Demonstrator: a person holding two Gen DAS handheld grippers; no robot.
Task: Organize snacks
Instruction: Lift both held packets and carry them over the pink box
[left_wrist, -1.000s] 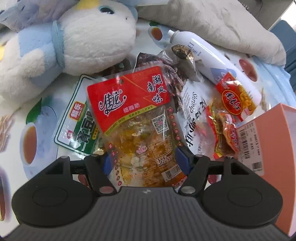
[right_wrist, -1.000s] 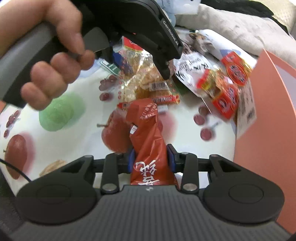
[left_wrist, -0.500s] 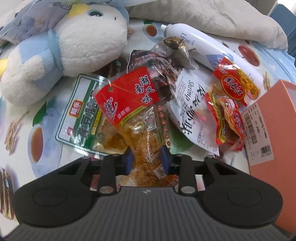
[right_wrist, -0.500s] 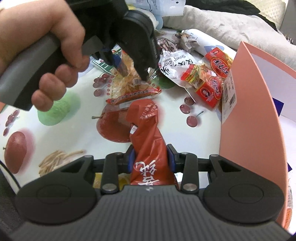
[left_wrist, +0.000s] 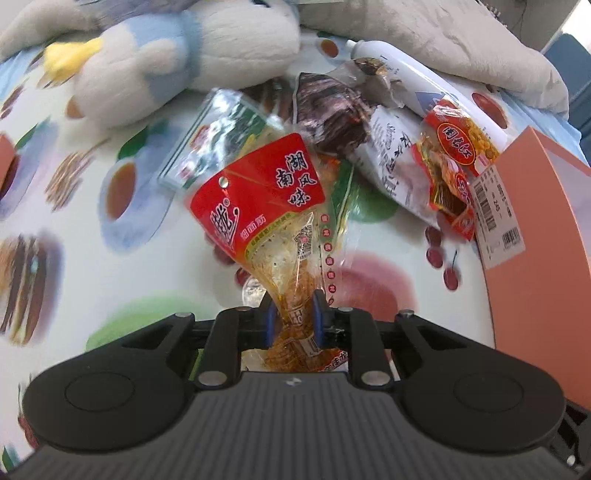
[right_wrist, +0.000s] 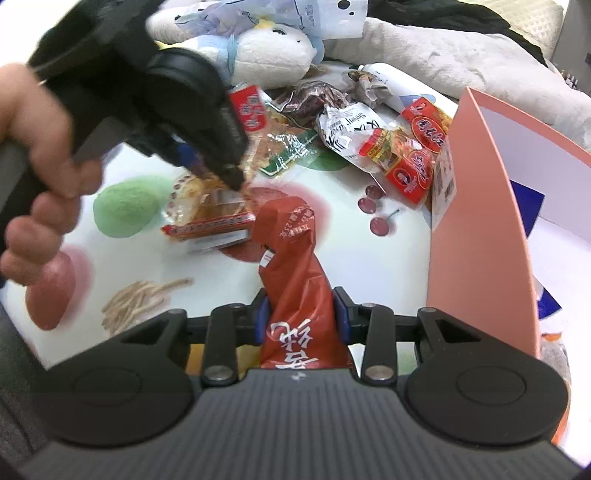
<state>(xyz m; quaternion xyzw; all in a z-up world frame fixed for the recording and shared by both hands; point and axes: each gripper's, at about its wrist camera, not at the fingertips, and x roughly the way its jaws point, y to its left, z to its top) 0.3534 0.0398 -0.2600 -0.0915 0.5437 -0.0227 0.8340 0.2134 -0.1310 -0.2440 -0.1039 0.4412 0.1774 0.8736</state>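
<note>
Both of your grippers are gripping, tilted steeply downward.

Your left gripper (left_wrist: 292, 320) is closing its jaws, the blue pads (left_wrist: 271, 325) already pinching the thing between them. Your left hand (right_wrist: 44, 192) is wrapping its fingers around the grey handle, seen in the right wrist view. Your right gripper (right_wrist: 300, 320) is holding its jaws clamped on the thing between its pads.

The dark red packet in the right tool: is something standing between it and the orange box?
Nothing visible does. The right tool grips the dark red packet, and only bare tablecloth lies between it and the orange box.
</note>
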